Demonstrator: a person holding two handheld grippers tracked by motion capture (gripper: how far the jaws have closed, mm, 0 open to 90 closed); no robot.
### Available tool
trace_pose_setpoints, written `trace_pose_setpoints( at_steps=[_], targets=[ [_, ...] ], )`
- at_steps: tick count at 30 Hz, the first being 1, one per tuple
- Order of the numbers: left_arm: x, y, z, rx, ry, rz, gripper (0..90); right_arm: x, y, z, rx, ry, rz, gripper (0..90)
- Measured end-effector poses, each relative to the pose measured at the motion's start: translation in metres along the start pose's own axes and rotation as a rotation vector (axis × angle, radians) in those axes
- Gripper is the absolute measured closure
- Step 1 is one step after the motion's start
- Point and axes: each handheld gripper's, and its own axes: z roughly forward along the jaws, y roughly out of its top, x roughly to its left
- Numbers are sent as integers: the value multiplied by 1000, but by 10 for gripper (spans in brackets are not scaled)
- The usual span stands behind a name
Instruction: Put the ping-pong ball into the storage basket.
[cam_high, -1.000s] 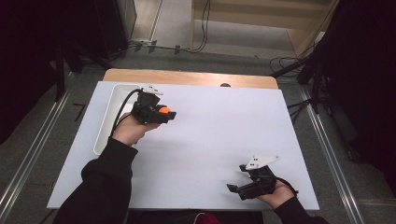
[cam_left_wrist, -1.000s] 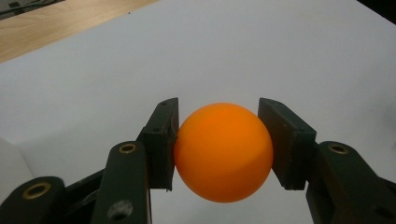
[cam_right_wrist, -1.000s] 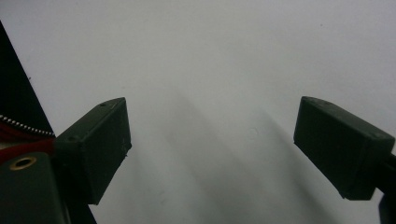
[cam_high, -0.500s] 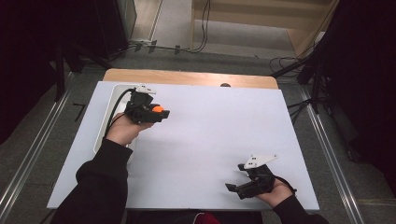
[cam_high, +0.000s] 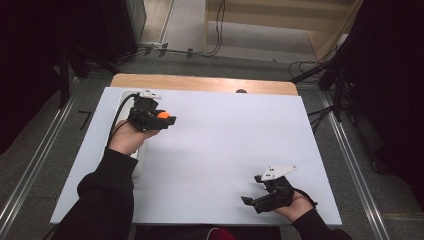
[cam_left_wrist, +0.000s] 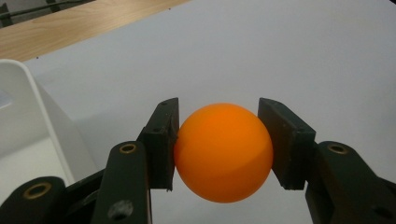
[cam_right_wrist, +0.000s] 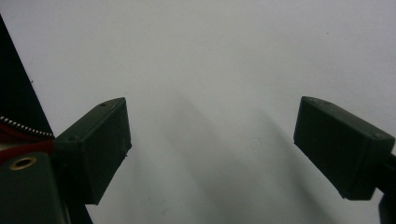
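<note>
One orange ball (cam_left_wrist: 223, 151), one white tray (cam_high: 121, 102), one white table (cam_high: 240, 145), two claws

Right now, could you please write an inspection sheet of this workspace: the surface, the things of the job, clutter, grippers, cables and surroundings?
Surface: white table top, with a wooden strip along the far edge.
Job's things: orange ball, held off the surface; white tray at the table's left side, beside the ball.
Clutter: nothing seen.
Grippers: left gripper shut on the orange ball, one pad on each side; right gripper open, nothing between its jaws, low at the near right edge.
Cables: black cable trails from the left gripper; more cables lie on the floor beyond the table.
Surroundings: grey floor, dark curtains at both sides.
</note>
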Motion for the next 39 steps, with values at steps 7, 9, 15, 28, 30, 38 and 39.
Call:
trace_pose_setpoints(
  at_steps=[7, 9, 15, 28, 30, 38, 39],
  targets=[
    [4, -1, -2, -4, 13, -7, 503, 0, 0, 0, -1, 0, -1, 98],
    [5, -1, -3, -7, 14, -10, 503, 0, 0, 0, 0, 0, -1, 98],
    [9, -1, -6, -5, 22, -15, 503, 0, 0, 0, -3, -3, 1, 98],
    [17, -3, -10, -13, 42, -38, 502, 0, 0, -1, -3, -5, 4, 98],
    [18, -3, -11, -17, 46, -40, 502, 0, 0, -1, -3, -2, 2, 98],
    [24, -5, -14, -17, 64, -48, 502, 0, 0, -1, -4, -4, 1, 98],
    [25, -5, -14, -17, 68, -48, 502, 0, 0, -1, -4, -5, 1, 98]
  ],
)
